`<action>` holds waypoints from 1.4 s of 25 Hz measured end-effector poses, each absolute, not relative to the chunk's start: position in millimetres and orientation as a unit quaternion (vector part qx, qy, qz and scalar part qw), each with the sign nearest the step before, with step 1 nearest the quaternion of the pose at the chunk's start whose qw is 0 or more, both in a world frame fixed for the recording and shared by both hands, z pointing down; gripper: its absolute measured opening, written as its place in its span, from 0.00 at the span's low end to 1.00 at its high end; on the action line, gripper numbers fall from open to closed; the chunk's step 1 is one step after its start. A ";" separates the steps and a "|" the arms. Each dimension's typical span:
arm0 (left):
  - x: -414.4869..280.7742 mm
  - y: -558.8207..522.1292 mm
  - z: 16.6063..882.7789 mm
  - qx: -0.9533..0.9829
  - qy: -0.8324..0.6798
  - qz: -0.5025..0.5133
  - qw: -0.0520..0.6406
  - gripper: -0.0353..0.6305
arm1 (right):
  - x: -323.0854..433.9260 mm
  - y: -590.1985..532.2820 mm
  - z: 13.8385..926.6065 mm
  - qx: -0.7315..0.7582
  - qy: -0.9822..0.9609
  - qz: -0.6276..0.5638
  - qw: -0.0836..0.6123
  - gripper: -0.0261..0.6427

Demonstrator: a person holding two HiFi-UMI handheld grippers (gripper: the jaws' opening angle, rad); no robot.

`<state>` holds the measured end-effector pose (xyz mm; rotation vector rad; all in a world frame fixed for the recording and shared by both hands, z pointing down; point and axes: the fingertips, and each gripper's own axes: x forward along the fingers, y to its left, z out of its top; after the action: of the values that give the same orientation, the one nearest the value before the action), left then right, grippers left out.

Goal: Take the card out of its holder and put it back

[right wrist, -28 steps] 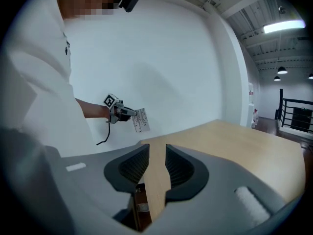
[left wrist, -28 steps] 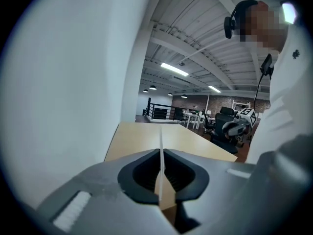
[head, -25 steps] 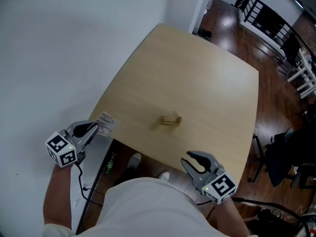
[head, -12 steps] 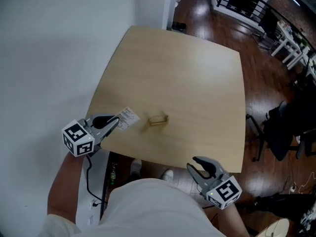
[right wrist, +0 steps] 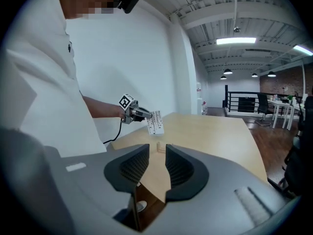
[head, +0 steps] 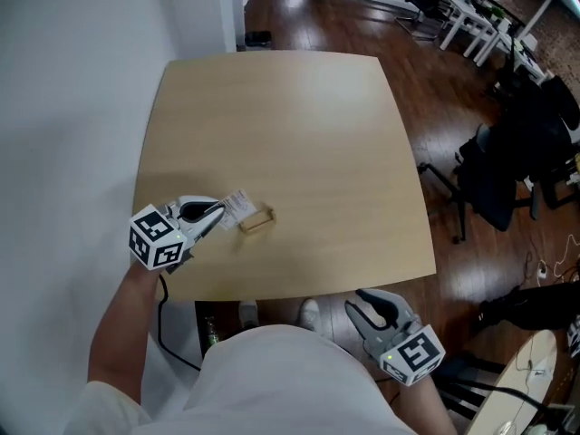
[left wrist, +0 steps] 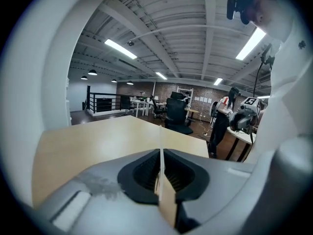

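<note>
card (left wrist: 161, 166) sits edge-on in left tool (left wrist: 161, 153); head view shows its printed face.

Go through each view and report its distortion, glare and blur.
Head view: the wide-angle lens bows the table edges; the floor carries a sheen. Left gripper view: fisheye, black corners, strip lights blown out. Right gripper view: fisheye too; the card in the left gripper reads sharp; a mosaic patch sits top left.

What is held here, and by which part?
The left gripper pinches the card by one edge; the right gripper is open and empty.
</note>
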<state>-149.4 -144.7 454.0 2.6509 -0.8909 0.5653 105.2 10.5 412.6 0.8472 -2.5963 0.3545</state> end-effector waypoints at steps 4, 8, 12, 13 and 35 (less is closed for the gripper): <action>-135.2 -161.2 472.4 0.925 -0.281 0.206 0.149 0.08 | 112.2 21.4 413.8 0.340 -0.910 0.137 0.195 0.20; -127.1 -169.9 487.8 0.930 -0.260 0.212 0.152 0.08 | 110.3 30.2 413.0 0.368 -0.897 0.145 0.197 0.20; -117.5 -176.9 500.2 0.931 -0.250 0.216 0.153 0.08 | 112.1 36.1 415.3 0.382 -0.890 0.148 0.201 0.20; -116.2 -177.9 502.8 0.932 -0.248 0.216 0.153 0.08 | 111.8 37.8 415.9 0.385 -0.888 0.148 0.202 0.20; -109.2 -187.1 529.5 0.933 -0.224 0.236 0.155 0.08 | 107.6 32.1 425.5 0.396 -0.880 0.162 0.208 0.20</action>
<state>-109.2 -187.1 529.5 2.6721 -0.6409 0.6757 107.6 32.1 425.5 1.1018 -2.4484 0.4499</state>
